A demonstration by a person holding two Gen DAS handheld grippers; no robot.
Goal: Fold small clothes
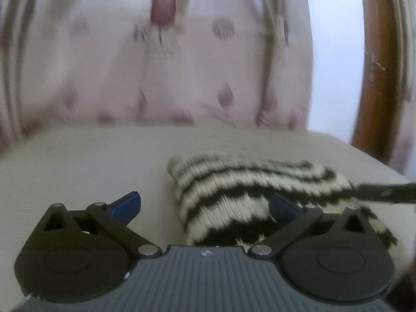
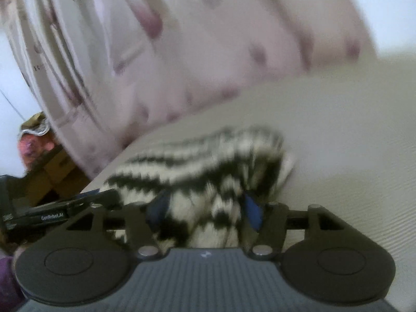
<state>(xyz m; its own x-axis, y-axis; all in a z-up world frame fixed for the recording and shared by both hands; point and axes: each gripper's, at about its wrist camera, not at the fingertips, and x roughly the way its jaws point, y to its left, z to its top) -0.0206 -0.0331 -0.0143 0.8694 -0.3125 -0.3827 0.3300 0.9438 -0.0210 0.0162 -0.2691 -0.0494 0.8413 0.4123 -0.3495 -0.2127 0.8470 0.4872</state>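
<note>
A small knitted garment with black and cream zigzag stripes [image 1: 234, 189] lies bunched on the beige seat cushion [image 1: 78, 161]. My left gripper [image 1: 205, 208] is open, its blue pads wide apart, with the garment's near edge lying between them. In the right wrist view my right gripper [image 2: 205, 210] has its blue pads on either side of a bunched part of the garment [image 2: 208, 171]; the blurred view does not show whether they press it. The right gripper's black finger [image 1: 384, 191] reaches onto the garment from the right in the left wrist view.
A pale pink patterned backrest [image 1: 156, 65] rises behind the cushion. A brown wooden chair frame [image 1: 374, 65] stands at the right. In the right wrist view the left gripper's black body [image 2: 52, 215] lies at the left, with cardboard boxes [image 2: 52, 171] beyond the cushion edge.
</note>
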